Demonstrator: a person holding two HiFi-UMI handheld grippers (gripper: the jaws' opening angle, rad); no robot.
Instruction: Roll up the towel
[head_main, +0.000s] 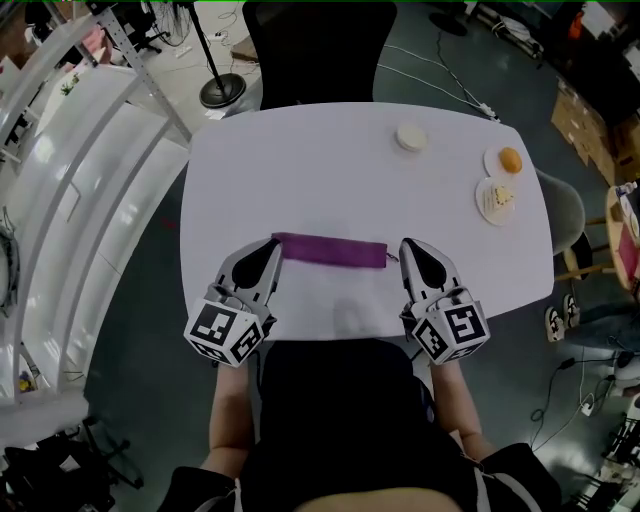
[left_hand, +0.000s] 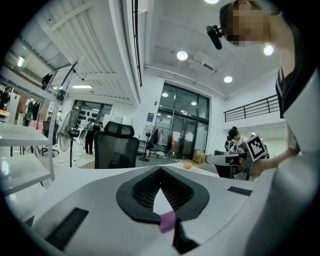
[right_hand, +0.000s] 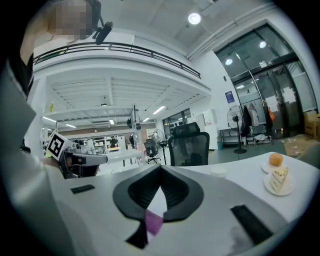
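White rounded table, black office chair at its 12 o'clock. Purple cloth towel, a long narrow strip, lies crosswise at the table's 6 o'clock. Its 9 o'clock end: left gripper, jaws clamped tight on the cloth. 3 o'clock end: right gripper, same grip. Small white plate with cake at table's 3 o'clock.

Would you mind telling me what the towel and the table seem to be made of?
Towel: likely soft cloth, matte purple; it lies folded in a limp flat strip.
Table: perhaps laminate or painted board, smooth white; even surface, rounded corners, no grain visible.
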